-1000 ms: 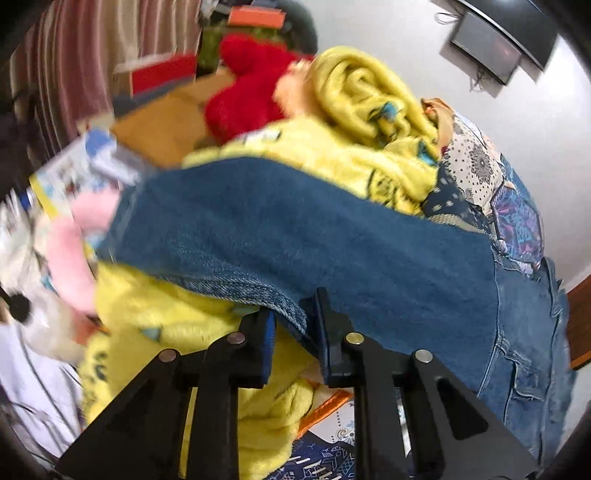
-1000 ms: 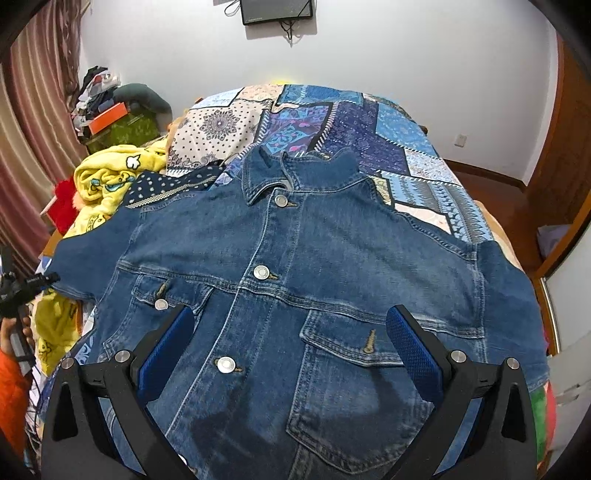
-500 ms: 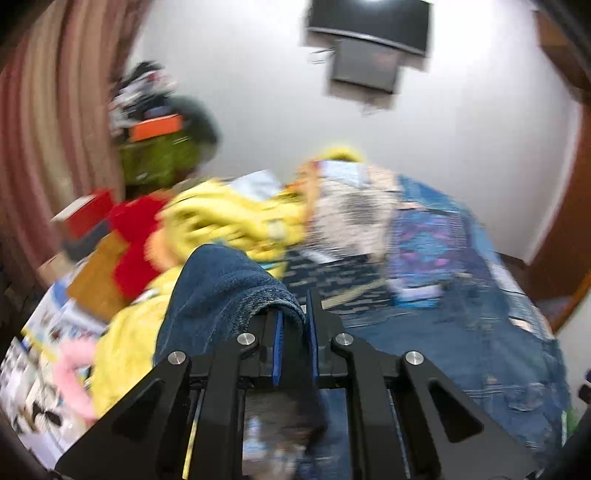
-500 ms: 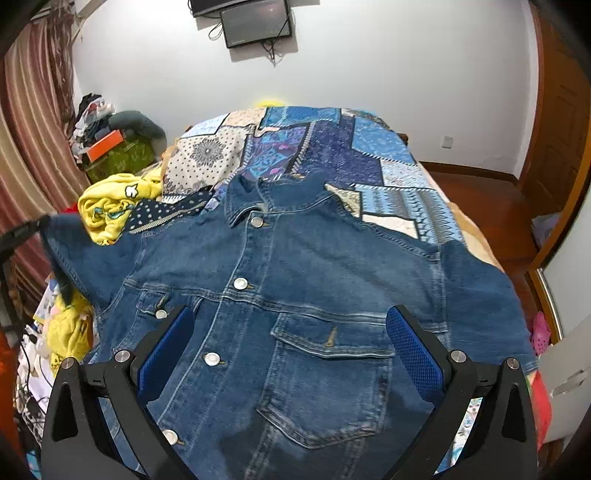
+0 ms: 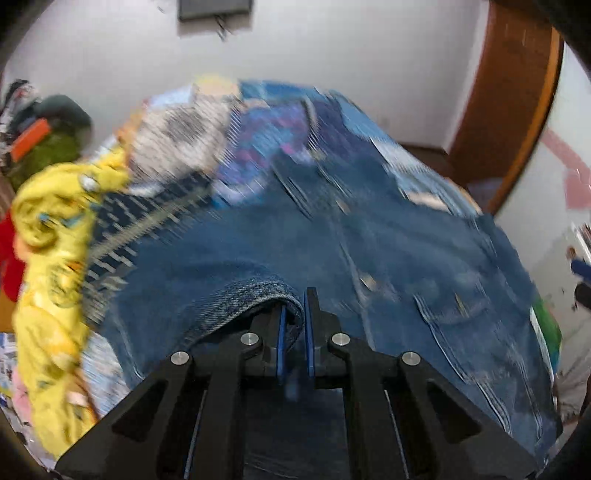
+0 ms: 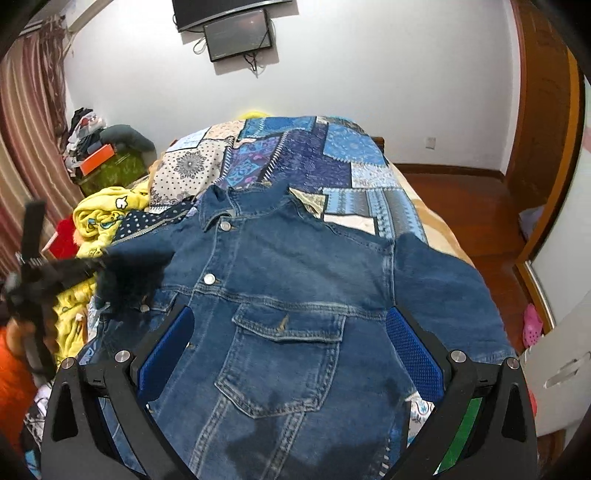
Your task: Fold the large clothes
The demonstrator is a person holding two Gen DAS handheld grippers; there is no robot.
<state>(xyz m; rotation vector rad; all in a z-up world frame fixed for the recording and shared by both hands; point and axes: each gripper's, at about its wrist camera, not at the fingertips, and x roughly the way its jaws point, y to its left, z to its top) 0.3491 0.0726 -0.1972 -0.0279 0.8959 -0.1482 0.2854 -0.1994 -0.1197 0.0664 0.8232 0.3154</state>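
Far left: we see a striped curtain (image 6: 26, 122) and a heap of clutter with an orange box (image 6: 96, 159) on a green bag (image 6: 110, 173); we make out no lettering on any of it.
Yellow blanket: a yellow cartoon-print blanket (image 6: 107, 210) lies bunched at the bed's left edge; we read pictures on it, no words.
Left gripper: our left gripper (image 5: 294, 325) is clamped on the jacket's cuff (image 5: 258, 295), denim pinched between its blue pads; from the other camera it shows as a blurred dark shape (image 6: 94, 267) lifting that sleeve over the jacket's left chest.
Denim jacket: the denim jacket (image 6: 295, 280) lies front up, buttoned, on the patchwork quilt (image 6: 306, 155), collar toward the wall; its buttons are too small for us to read.
Right gripper: our right gripper (image 6: 288, 347) hangs over the lower front, fingers wide apart, holding nothing.
Wall: a dark monitor (image 6: 238, 35) is mounted high, screen blank to us.
Far right: a wooden door frame (image 6: 546, 122).
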